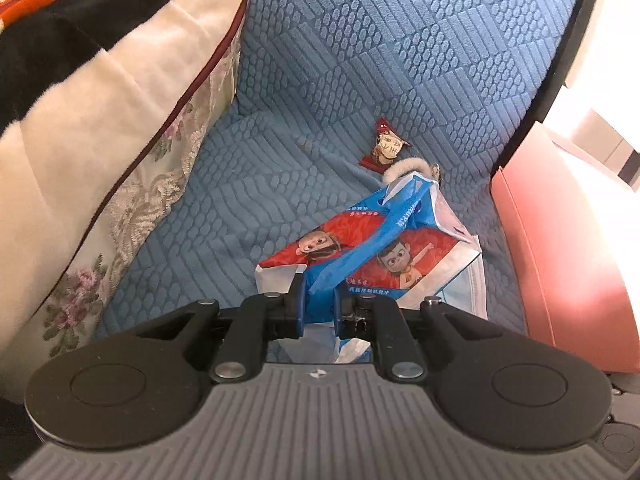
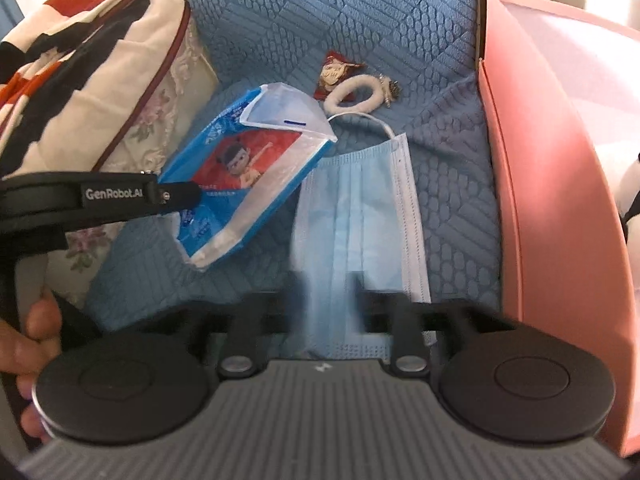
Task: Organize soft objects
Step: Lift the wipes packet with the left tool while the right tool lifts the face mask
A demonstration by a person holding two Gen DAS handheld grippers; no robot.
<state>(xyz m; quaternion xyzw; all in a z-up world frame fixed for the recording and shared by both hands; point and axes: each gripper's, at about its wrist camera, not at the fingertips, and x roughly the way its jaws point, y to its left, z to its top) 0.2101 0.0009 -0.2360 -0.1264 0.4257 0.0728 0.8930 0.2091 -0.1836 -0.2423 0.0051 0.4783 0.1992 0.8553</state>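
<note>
Right wrist: one mask (image 2: 356, 200), one packet (image 2: 240, 168).

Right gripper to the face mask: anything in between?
Nothing visible. The mask lies flat on the blue cover, its near end between the right gripper's blurred, parted jaws. The tissue pack, held by the left gripper, sits beside it, clear of that end.
</note>
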